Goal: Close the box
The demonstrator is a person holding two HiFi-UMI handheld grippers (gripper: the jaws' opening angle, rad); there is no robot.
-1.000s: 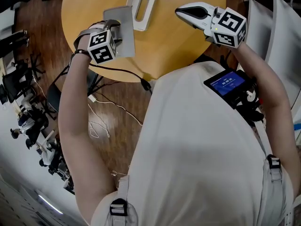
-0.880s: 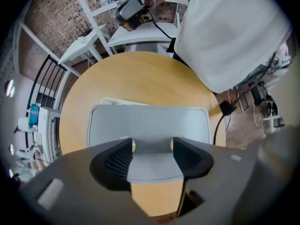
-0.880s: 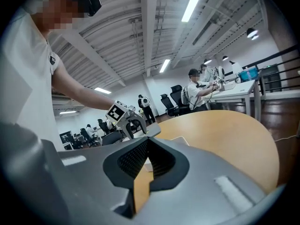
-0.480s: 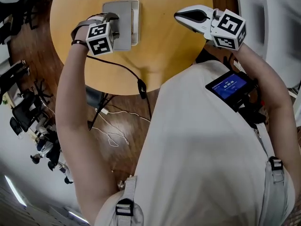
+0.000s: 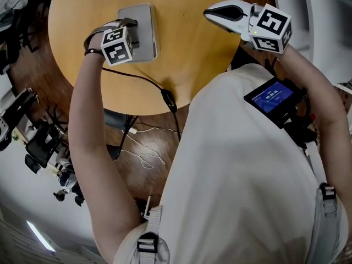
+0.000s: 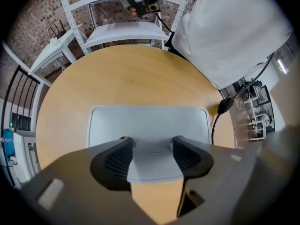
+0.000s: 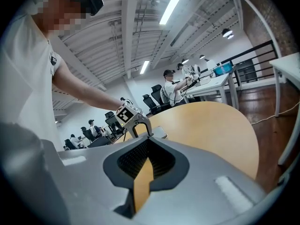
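Your left gripper (image 6: 151, 149) is set over a flat pale grey plastic box with rounded corners (image 6: 147, 121), which lies on the round tan wooden table (image 5: 192, 59) directly ahead of and beneath the jaws. Its two dark ribbed pads (image 6: 117, 161) stand fairly wide apart and close on either side of a short grey tab (image 6: 152, 165) that juts from the box's near edge. The tab fills the gap between them, and each pad meets one of its sides. From above, the box lies flat on the table with its top face level, and no raised lid shows. Just to the right of this gripper, a thin black cable with a plug (image 6: 224, 108) hangs past the table's rim, beside the box's right-hand corner but not touching it. Your right gripper (image 7: 146, 158) is held well off to the right of the left one, above the table's edge and clear of the box. Its jaws are drawn together with only a narrow sliver of tabletop showing between the pads and nothing caught there. Beyond its tips, across the table, you can see the left gripper's marker cube (image 7: 126, 115) and a corner of the box.
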